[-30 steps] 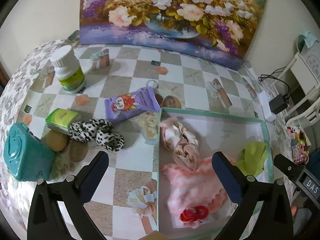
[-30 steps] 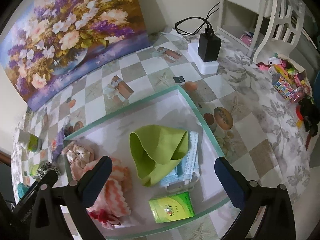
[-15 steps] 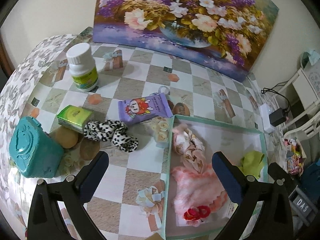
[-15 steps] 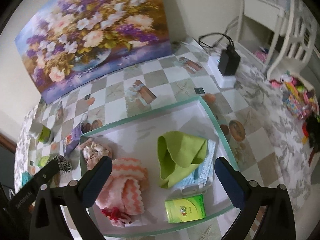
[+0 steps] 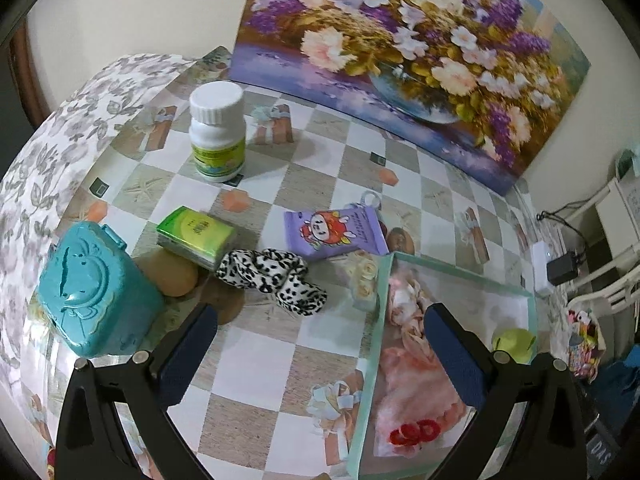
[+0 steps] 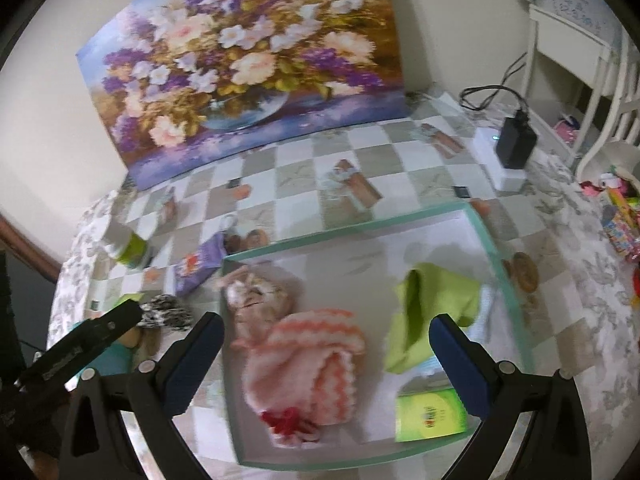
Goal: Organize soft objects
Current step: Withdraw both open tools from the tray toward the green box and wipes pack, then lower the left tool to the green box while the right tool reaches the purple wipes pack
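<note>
1. Between the blue-padded fingers of the left gripper [image 5: 320,350], at the bottom of the left wrist view, only the checkered tablecloth [image 5: 256,364] is seen; the jaws stand wide apart and hold nothing.
2. Just above this gap, in the centre of the frame, lies the black-and-white leopard-print fabric scrunchie [image 5: 272,278], outside the tray, its left end touching a green flat tissue pack [image 5: 195,236].
3. At its upper right lies a purple snack pouch with a cartoon face [image 5: 334,233]; at the left edge stands a teal plastic box [image 5: 94,294], and in the upper left a white bottle with a green label [image 5: 216,132].
4. At the bottom of the right wrist view, the right gripper [image 6: 326,364] is also wide open and empty, above the shallow white tray with a green rim [image 6: 486,240].
5. Inside the tray, between the fingers, lies a pink-and-white knitted cloth [image 6: 308,364], with a beige scrunchie [image 6: 256,296] above it at the left and a lime-green folded cloth [image 6: 430,310] at the right.
6. Near the lower right corner of the tray lies a second green pack [image 6: 430,414].
7. A large flower painting [image 6: 240,68] leans against the wall in the upper part of the frame.
</note>
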Tool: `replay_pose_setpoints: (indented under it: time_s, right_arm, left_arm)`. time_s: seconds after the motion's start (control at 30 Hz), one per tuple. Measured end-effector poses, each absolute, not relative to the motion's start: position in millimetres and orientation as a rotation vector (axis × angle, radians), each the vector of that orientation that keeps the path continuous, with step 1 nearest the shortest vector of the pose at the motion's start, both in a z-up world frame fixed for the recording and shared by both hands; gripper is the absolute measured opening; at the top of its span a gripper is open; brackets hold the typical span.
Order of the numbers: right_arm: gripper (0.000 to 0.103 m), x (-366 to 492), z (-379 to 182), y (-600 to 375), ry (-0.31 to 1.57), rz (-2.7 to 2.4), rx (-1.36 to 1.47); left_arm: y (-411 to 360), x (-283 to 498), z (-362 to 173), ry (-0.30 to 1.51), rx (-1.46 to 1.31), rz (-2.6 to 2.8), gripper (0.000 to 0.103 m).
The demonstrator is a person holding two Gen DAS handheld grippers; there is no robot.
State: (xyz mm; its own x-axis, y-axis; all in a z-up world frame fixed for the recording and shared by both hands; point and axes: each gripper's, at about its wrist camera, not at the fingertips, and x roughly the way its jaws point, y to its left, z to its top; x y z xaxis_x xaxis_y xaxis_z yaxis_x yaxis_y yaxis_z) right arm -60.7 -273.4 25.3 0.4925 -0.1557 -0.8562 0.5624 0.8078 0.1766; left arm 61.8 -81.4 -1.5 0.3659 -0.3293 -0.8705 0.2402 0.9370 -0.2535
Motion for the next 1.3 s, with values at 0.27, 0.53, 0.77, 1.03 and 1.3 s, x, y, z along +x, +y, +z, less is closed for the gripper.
replay_pose_setpoints:
  time_s: [0.27, 0.53, 0.77, 1.03, 1.3]
  right_arm:
    - [0.103, -37.6, 25.7, -238.8, 0.975, -0.37, 0.428]
    - [0.103, -15.6, 21.0, -205.8, 0.99, -0.294, 0.377]
    - [0.103, -5.9, 17.7, -192.1, 0.998, -0.265, 0.367]
    - [0.103, 4.1, 16.8, -184.9, 0.985, -0.222, 0.358]
    - [0.103, 13.2, 14.2, -178.3, 0.973, -0.166, 0.376]
  left_arm:
    - [-57.8, 73.7, -0.7, 1.123, -0.146, -0.33, 0.103]
    - [-37.0, 81.6, 1.9, 1.09, -0.201, -0.32, 0.103]
    - [-29.7, 88.7, 2.5, 1.128, -0.185, -0.321, 0.103]
    - [-29.9, 91.2, 7.2, 1.119, -0.135, -0.31, 0.102]
    - [-33.8, 97.6, 5.3, 1.131, -0.12, -0.356, 0.102]
